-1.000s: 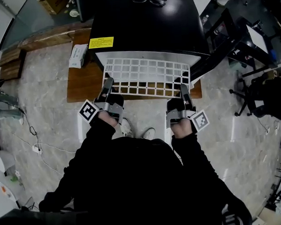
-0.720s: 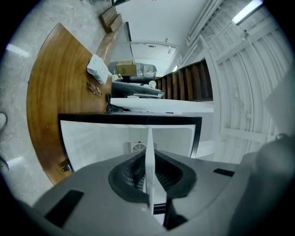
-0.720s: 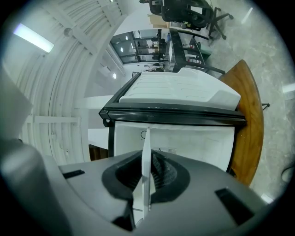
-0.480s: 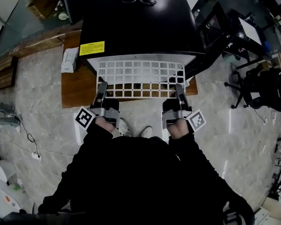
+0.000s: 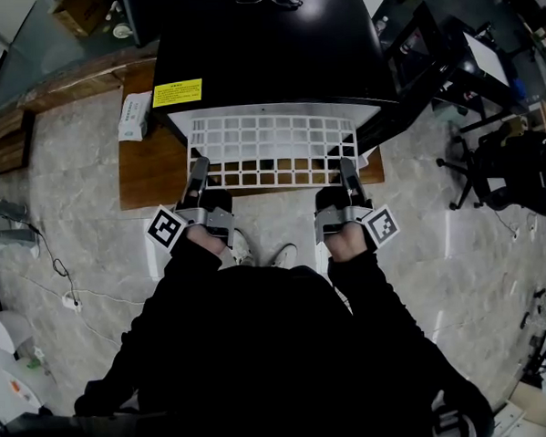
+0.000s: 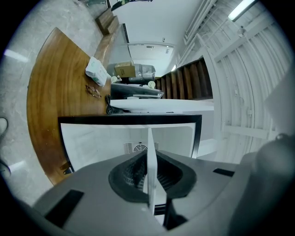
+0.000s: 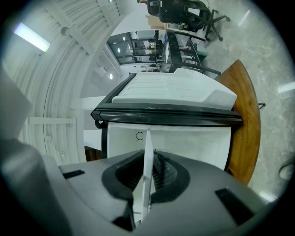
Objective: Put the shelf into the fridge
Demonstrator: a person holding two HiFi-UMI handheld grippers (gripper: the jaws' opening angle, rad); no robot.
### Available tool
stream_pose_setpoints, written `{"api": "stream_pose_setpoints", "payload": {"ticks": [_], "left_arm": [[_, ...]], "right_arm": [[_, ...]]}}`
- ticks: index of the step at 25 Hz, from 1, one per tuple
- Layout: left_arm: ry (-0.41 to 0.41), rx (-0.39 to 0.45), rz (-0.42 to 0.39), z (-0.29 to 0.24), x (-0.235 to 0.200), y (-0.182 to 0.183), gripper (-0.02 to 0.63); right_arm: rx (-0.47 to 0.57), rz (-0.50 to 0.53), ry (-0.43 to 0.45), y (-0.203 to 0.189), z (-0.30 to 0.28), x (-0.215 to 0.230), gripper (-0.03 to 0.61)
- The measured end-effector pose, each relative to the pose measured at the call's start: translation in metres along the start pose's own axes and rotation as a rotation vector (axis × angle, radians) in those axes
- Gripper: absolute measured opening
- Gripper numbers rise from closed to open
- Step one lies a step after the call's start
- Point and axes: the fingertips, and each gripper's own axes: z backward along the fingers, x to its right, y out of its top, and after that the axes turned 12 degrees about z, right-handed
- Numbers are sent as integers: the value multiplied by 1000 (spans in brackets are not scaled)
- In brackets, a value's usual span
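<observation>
The left tool (image 5: 200, 167) is clenched on the near edge of the white grid shelf (image 5: 274, 144), close to its left corner. The right tool (image 5: 346, 169) is clamped the same way near the right corner. In both gripper views the thin shelf edge runs straight between the dark pads.

The shelf stretches flat from the tools toward the open front of the black mini fridge (image 5: 264, 49). Its far edge is at the fridge mouth, and the fridge top hides how far in it reaches.

The shelf looks light, stiff and thin, probably smooth plastic that could slip or tilt. A firm pinch at both near corners, as now, seems the right hold for keeping it level.

The fridge stands on a low wooden board (image 5: 152, 169).
</observation>
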Motion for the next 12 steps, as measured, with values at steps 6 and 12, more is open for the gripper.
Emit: {"api": "stream_pose_setpoints", "payload": {"ticks": [6, 12], "left_arm": [[-1, 19, -5, -8, 0, 0, 32], [-5, 47, -27, -29, 0, 8, 32]], "right_arm": [[18, -16, -7, 8, -21, -1, 31], [39, -13, -15, 10, -45, 1, 31]]}}
